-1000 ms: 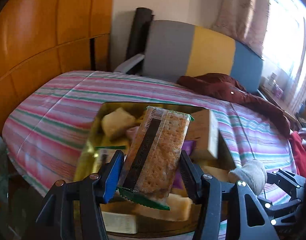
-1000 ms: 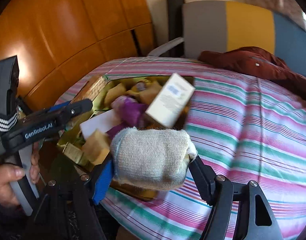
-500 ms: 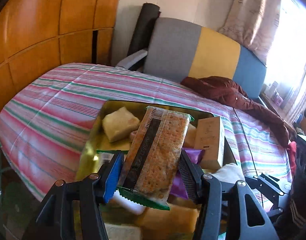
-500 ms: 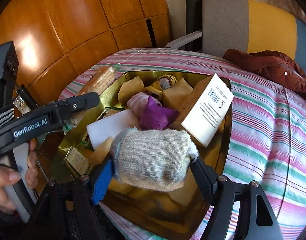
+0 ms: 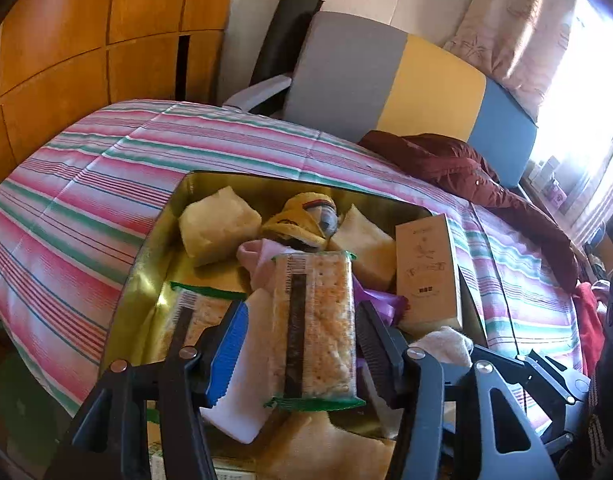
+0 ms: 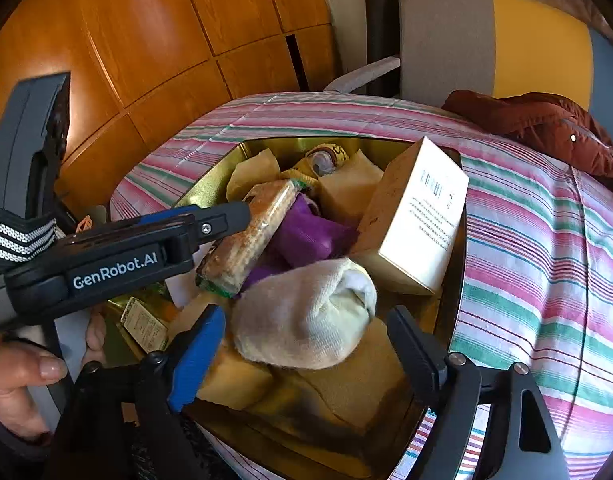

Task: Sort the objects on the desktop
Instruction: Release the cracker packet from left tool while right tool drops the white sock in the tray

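Right wrist: sock between opening right hand-held gripper jaws

The left tongs point steeply downward, jaws partly closed and pressing on a cracker packet held upright between them. A hand grips their handle. The right tongs also tilt down, jaws opening, with a rolled sock between them, clear of the pads.

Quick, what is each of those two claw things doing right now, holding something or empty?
Left gripper: closed on the cracker packet, held over the gold tin.
Right gripper: jaws opening, clear of the rolled white sock between them.
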Demonstrator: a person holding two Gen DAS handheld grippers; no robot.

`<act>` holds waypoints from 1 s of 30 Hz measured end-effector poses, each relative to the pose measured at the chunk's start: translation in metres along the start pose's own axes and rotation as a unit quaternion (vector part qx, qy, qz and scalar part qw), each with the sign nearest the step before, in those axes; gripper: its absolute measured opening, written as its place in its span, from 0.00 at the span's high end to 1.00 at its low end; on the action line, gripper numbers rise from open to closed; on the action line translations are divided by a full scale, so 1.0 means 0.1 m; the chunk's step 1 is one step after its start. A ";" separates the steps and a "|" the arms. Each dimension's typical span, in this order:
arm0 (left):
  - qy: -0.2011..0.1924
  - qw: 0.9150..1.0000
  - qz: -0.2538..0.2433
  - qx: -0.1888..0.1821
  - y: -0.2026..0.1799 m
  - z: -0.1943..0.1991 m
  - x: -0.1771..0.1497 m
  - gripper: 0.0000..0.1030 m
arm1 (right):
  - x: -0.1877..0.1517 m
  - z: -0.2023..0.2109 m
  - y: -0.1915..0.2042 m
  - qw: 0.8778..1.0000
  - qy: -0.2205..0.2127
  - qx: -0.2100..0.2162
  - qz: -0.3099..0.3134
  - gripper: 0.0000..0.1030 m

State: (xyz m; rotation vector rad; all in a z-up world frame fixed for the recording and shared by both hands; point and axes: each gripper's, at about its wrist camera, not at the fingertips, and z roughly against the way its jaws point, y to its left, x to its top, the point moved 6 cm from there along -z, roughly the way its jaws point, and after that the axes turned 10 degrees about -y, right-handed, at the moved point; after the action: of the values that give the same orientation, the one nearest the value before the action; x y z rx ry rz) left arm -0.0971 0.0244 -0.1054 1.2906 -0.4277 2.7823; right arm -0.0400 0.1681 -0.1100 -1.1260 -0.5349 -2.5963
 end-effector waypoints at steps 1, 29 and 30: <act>-0.004 1.000 0.000 0.003 0.02 0.02 0.01 0.45 | 0.00 0.01 0.00 1.000 -0.001 0.000 -0.001 0.19; -0.089 0.990 -0.051 0.093 -0.04 0.83 0.29 0.21 | 0.02 0.30 0.16 0.999 -0.038 -0.026 0.018 0.26; -0.089 0.990 -0.051 0.092 -0.05 0.85 0.29 0.21 | 0.01 0.32 0.16 0.999 -0.040 -0.030 0.020 0.26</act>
State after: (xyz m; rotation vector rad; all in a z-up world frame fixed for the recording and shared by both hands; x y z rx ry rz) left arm -0.0520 0.0047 -0.0300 1.5593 -0.1088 2.6855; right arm -0.0142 0.1670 -0.0855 -1.2504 -0.4487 -2.5580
